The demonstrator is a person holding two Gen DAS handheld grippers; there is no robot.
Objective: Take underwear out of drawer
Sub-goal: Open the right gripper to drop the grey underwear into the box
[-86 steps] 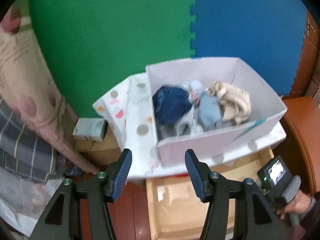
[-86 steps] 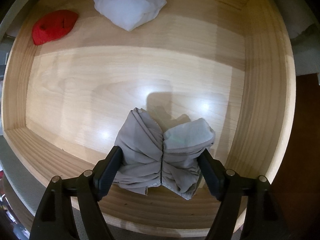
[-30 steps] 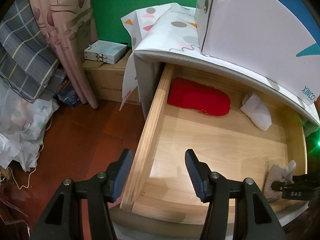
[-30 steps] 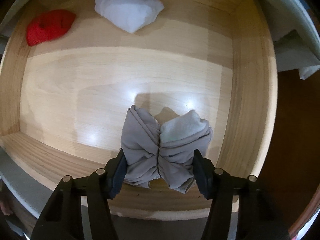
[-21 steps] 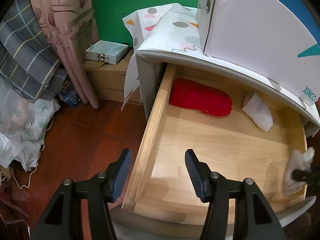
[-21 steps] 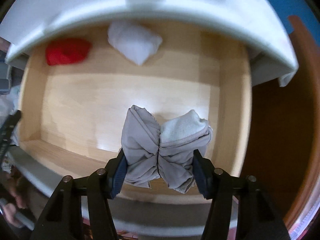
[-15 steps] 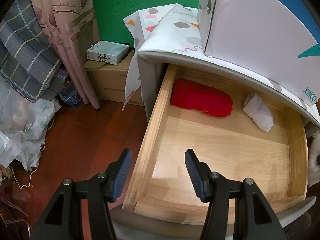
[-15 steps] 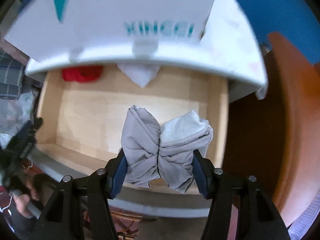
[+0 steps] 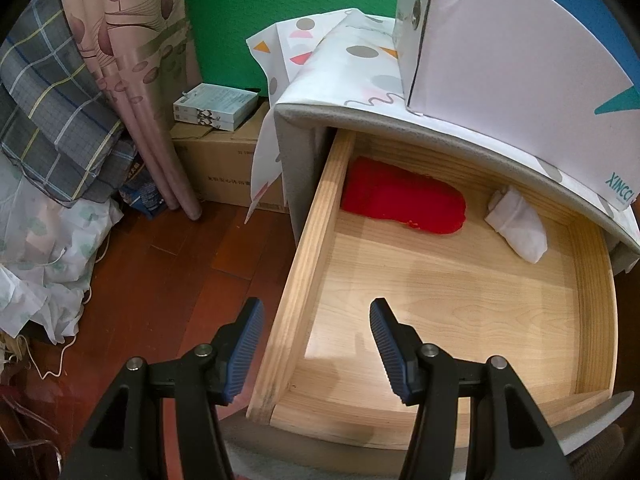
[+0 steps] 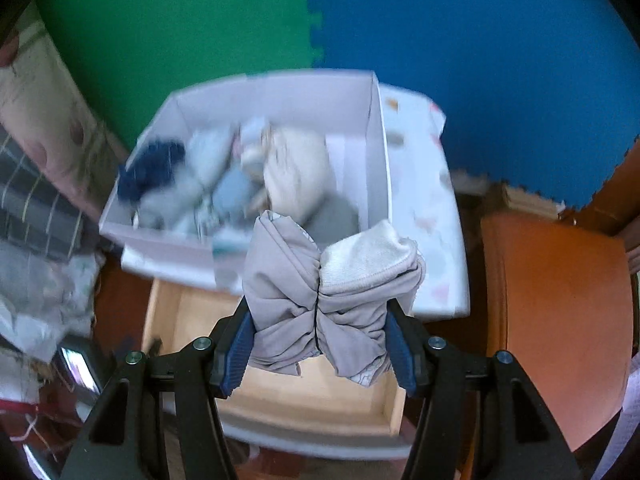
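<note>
R hand-held gripper (image 10: 318,344) clamps grey underwear (image 10: 328,292) above drawer (image 10: 280,396)

Cardboard box (image 9: 224,172): on the wooden floor (image 9: 160,280), beside the cabinet.
Two flat packets (image 9: 216,106): stacked on this box.
Curtain (image 9: 132,60): pink, patterned, at left.
Foam wall mats (image 10: 460,40): green and blue.

both views downward, sharing drawer (image 9: 440,292), right blurry

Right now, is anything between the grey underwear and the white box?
Nothing visible. The right gripper holds the grey underwear clear above the drawer, just in front of the white box, whose top is open. Clothes lie inside it; the right end looks freer.
</note>
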